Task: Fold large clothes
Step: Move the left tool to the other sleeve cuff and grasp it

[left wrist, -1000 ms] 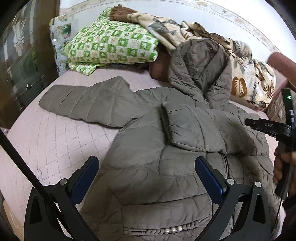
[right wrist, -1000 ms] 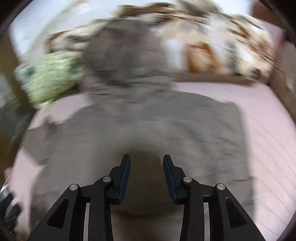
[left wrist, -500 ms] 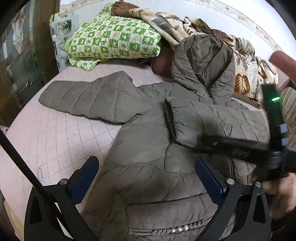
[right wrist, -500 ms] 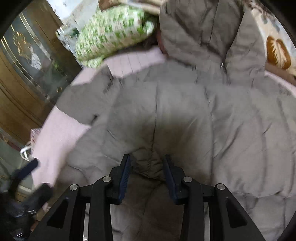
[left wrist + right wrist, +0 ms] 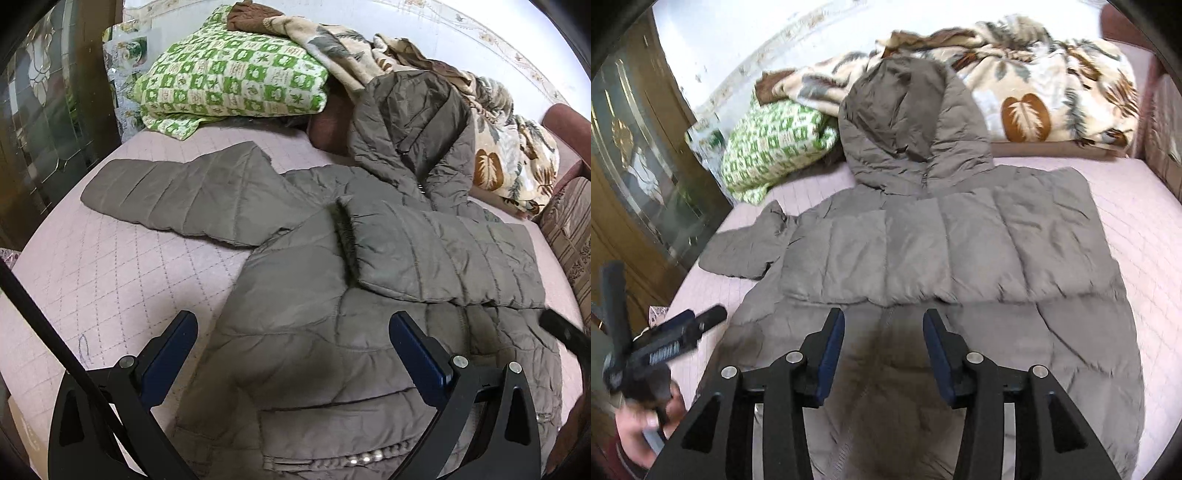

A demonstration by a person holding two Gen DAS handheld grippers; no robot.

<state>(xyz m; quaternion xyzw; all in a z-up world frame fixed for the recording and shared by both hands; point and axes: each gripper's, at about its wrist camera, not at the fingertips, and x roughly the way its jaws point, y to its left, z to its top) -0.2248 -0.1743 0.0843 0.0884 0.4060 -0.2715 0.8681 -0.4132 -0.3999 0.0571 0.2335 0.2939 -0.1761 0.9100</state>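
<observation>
Jacket (image 5: 314, 325) under both spread, empty tools (image 5: 293, 350) (image 5: 883, 341); hood (image 5: 908, 122) whole only from right wrist.

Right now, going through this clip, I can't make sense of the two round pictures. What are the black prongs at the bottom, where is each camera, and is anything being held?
There is no robot here. A person holds a hand-operated gripper in each hand, and each carries a wide-angle camera looking forward along its two fingers, so the prongs are the tool's own fingers.

In the left wrist view, the left gripper stands wide open over a grey puffer coat spread on a pink quilted bed. One sleeve is folded across the chest; the other sleeve lies stretched out.

In the right wrist view, the right gripper has just been opening, with nothing between its fingers. Behind the coat's hood lie a green checked pillow and a leaf-print blanket.

Nothing is held.
</observation>
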